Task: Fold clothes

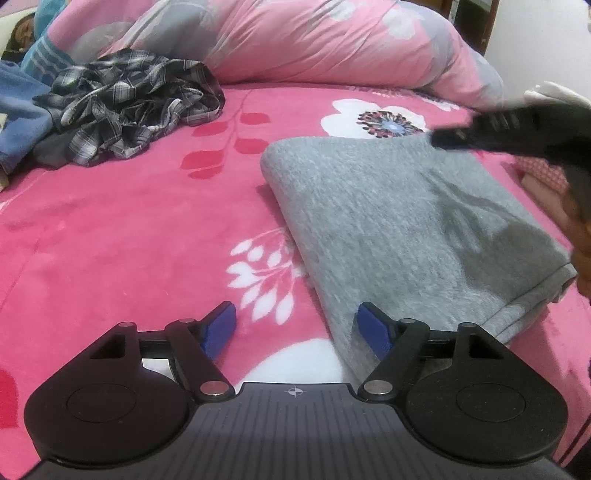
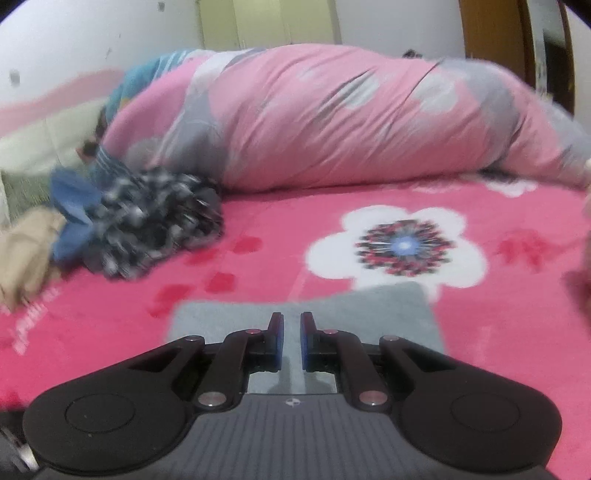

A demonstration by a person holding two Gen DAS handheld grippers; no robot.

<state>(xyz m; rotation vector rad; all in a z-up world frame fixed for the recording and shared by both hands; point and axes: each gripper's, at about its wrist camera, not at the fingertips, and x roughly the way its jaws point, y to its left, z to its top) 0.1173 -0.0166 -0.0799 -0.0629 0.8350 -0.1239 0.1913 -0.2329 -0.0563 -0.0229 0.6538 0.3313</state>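
A: Surroundings first.

B: A pink flowered blanket [image 1: 129,221] covers the bed. The folded grey garment [image 1: 406,229] lies flat on it, at 2 o'clock from the left gripper [image 1: 295,328]. A crumpled plaid shirt [image 1: 136,107] sits well apart at 10 o'clock, with blue cloth [image 1: 18,118] touching its left side. A rolled pink duvet [image 1: 314,40] runs along the far edge at 12 o'clock.

A: Obstructions?

B: In the left wrist view the right gripper [image 1: 454,138] crosses in from 3 o'clock, blurred, over the garment's far right corner. A hand [image 1: 580,236] shows at the right edge.

A: Gripper states?

B: Left: jaws wide, nothing between the pads; one blue pad [image 1: 373,328] overlaps the garment's near corner, contact not determinable. Right: jaws narrow, a slim gap, nothing pinched, grey garment beneath.

A: Differences between views?

B: The right wrist view alone shows a tan cloth [image 2: 26,251] at 9 o'clock beside the blue cloth, a white wall [image 2: 74,40] and a wooden door frame [image 2: 495,33] at 1 o'clock. The left wrist view alone shows the garment's full outline; the right shows only its far end.
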